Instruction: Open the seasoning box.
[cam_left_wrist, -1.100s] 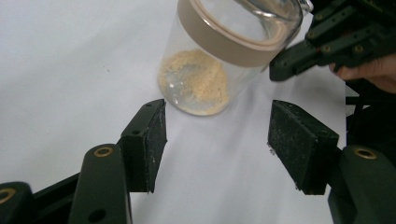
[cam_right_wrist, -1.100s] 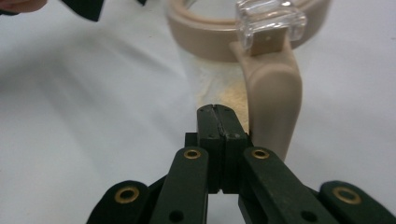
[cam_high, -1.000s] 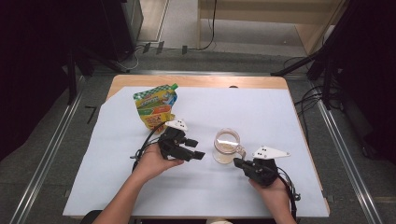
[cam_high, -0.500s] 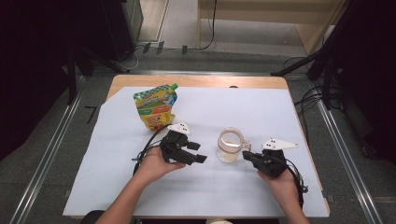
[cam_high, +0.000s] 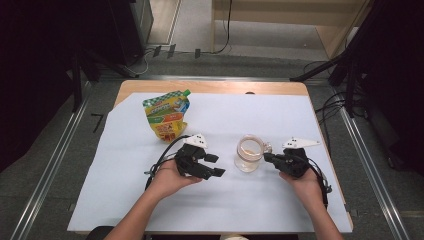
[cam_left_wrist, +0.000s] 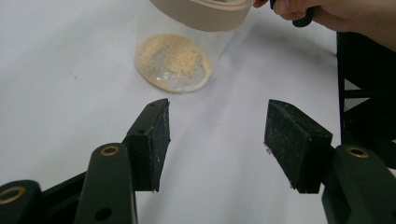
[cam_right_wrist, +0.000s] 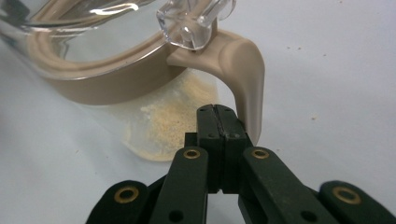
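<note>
A clear jar (cam_high: 248, 152) with a beige rim and a little tan powder at the bottom stands mid-table. My right gripper (cam_high: 266, 157) is shut with nothing in it. In the right gripper view its tips (cam_right_wrist: 218, 114) rest against the jar's beige handle (cam_right_wrist: 245, 70). The left gripper (cam_high: 216, 165) lies left of the jar, open and pointing at it. The jar's base (cam_left_wrist: 173, 63) sits beyond its fingertips (cam_left_wrist: 217, 140). Those jaws have just closed a little, with nothing between them.
A colourful pouch (cam_high: 167, 115) lies at the back left of the white sheet (cam_high: 300, 120) that covers the wooden table. Dark stands and cables ring the table on the floor.
The right hand has moved right and a little away from the person, ending beside the jar's handle. The jar has shifted slightly to the right. The left hand has stayed put.
</note>
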